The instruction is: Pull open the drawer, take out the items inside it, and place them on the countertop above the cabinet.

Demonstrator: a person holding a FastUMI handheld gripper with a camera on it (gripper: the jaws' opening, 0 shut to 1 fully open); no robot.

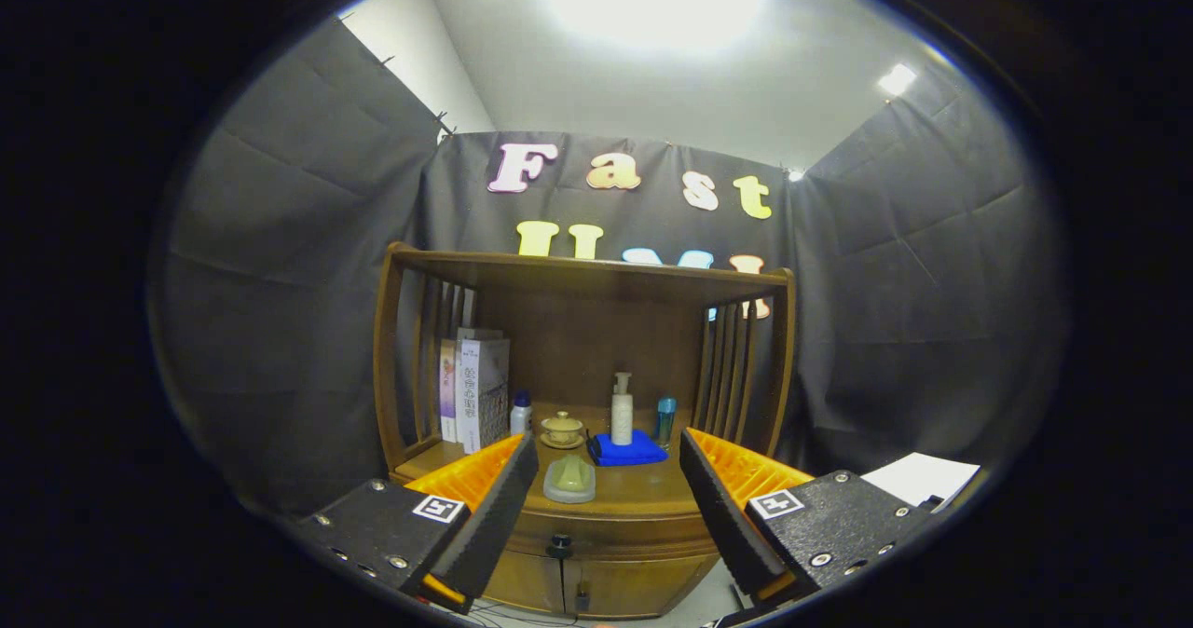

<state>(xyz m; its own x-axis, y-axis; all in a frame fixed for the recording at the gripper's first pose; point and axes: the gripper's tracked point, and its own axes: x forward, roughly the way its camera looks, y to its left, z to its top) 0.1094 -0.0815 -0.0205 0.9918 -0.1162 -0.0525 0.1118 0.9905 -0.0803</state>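
Two fingers of the gripper (608,507) stand spread wide, grasping nothing, well short of the cabinet (596,572).

Next, between the fingers: the drawer (606,533), a curved wooden front under the front edge of the countertop (643,493), shut; its contents are hidden. One small dark knob (559,545) sits at the front's middle. Judged stiff and solid, likely to slide straight out; the knob is the sole hold and small, so a pinch there may slip.

On the countertop near its front edge: a pale green lidded dish (569,479). Farther back: a folded blue cloth (626,449), a white pump bottle (622,409), a small teal bottle (665,420), a lidded cup on a saucer (562,429), a white bottle with a blue cap (521,414).

At the back left corner: upright boxes (477,386) against the slatted side.
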